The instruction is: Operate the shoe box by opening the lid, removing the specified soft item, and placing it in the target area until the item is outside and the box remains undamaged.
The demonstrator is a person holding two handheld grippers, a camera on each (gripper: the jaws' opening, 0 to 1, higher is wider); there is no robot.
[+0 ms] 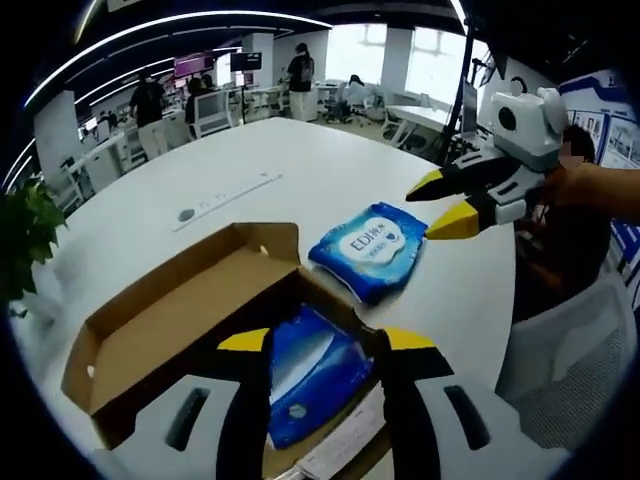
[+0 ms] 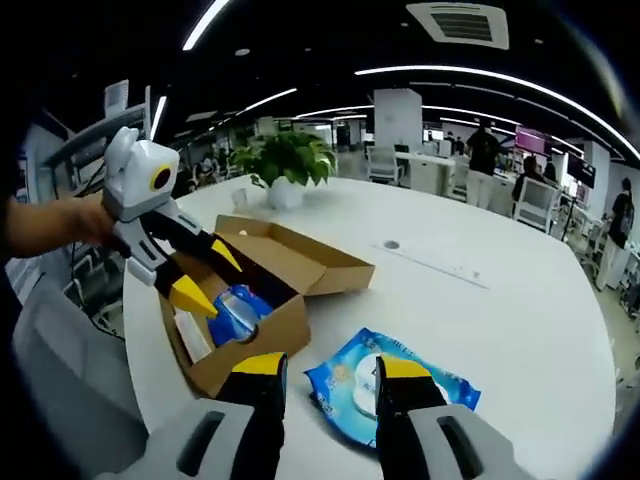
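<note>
In the right gripper view, the left claw hangs released over the open brown cardboard shoe box, which contains a blue soft packet. To its right, a second blue wet-wipe packet lies on the white round surface, just beside the box. The right claw hovers released above this packet.
</note>
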